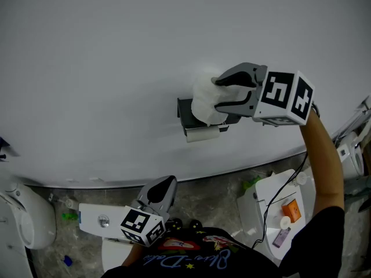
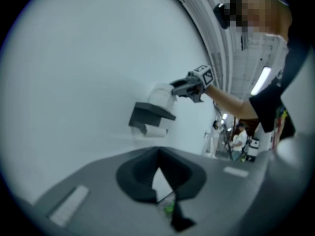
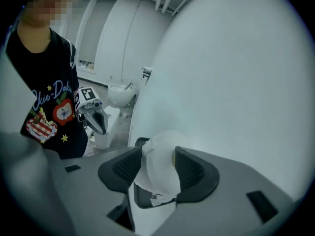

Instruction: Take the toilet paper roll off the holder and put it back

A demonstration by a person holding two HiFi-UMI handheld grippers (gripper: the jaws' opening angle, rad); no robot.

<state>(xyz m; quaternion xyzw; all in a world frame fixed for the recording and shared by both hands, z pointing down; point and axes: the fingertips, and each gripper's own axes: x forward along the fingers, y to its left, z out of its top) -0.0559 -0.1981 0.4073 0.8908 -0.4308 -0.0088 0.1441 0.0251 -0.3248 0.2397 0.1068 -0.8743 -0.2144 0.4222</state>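
Note:
A dark holder (image 1: 186, 116) is fixed to the white wall. A white toilet paper roll (image 1: 207, 100) is at the holder's top right edge, and my right gripper (image 1: 219, 94) is shut on it, one pad on each side. In the right gripper view the roll (image 3: 156, 176) fills the gap between the pads, with the holder (image 3: 140, 198) just beneath. The left gripper view shows the roll (image 2: 161, 95) above the holder (image 2: 147, 114). A second roll (image 1: 203, 135) hangs under the holder. My left gripper (image 1: 160, 190) is low by the person's body, shut on nothing.
A toilet (image 1: 23, 225) stands at the lower left on the marble floor, with a white cistern (image 1: 95, 220) beside it. At the lower right is a white unit (image 1: 264, 204) carrying an orange item (image 1: 291, 208) and cables. The wall around the holder is bare.

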